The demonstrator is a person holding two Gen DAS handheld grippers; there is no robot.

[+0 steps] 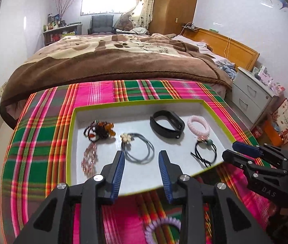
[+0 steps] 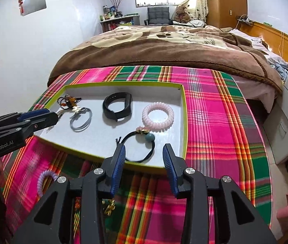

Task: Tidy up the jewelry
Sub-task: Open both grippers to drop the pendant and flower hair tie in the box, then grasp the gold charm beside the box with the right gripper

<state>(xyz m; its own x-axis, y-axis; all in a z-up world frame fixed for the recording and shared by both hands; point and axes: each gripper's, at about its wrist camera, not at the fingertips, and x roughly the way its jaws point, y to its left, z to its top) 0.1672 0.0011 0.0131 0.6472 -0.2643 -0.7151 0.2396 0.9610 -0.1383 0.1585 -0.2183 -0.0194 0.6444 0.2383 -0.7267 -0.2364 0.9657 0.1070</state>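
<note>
A shallow tray with a green rim (image 1: 135,102) (image 2: 123,83) lies on a plaid cloth. In it lie a beaded bracelet with a tassel (image 1: 98,131) (image 2: 68,100), a grey hair tie with a flower (image 1: 139,148) (image 2: 81,120), a black wristband (image 1: 167,124) (image 2: 118,105), a pink coil tie (image 1: 198,124) (image 2: 157,115) and a black tie with a teal bead (image 1: 205,150) (image 2: 142,142). My left gripper (image 1: 142,156) (image 2: 52,116) hovers open above the tray's near edge, over the grey tie. Over the black tie my right gripper (image 2: 144,148) (image 1: 230,151) is open too. Neither holds anything.
A purple coil tie (image 1: 162,229) (image 2: 46,181) lies on the plaid cloth (image 1: 42,142) in front of the tray. A small gold piece (image 2: 108,205) lies there too, partly under my right gripper. Behind the table is a bed with a brown blanket (image 1: 113,65); white drawers (image 1: 250,93) stand right.
</note>
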